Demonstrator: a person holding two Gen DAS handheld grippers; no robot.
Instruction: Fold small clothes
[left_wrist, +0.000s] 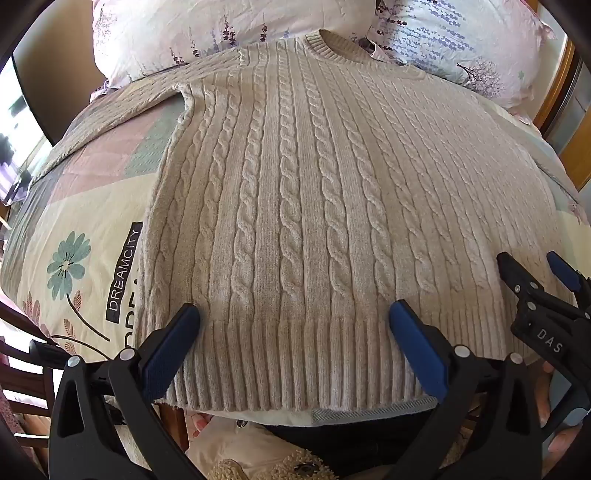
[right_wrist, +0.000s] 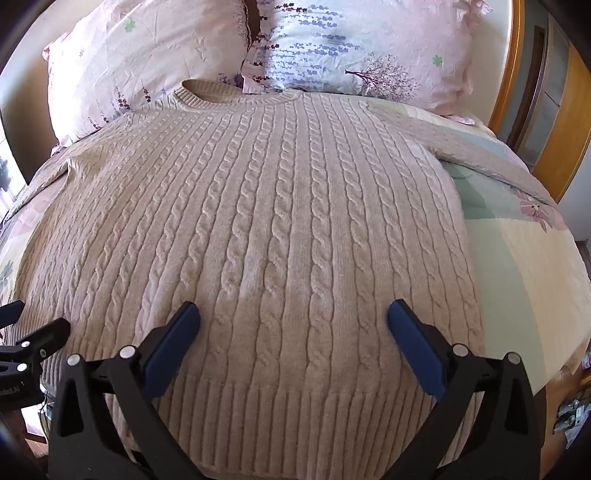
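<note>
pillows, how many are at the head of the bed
2. One pink pillow lies behind the sweater collar on the left in the right wrist view; the other pillow, pale blue in the middle, lies beside it on the right. More could be hidden outside the view.

Sweater (left_wrist: 295, 206) lies flat on the quilt (left_wrist: 85, 236), collar toward two pillows (right_wrist: 354, 48) behind it, hem nearest me. My left gripper (left_wrist: 293, 317) hovers over the hem's left part, my right gripper (right_wrist: 293, 317) beside it, over the right
</note>
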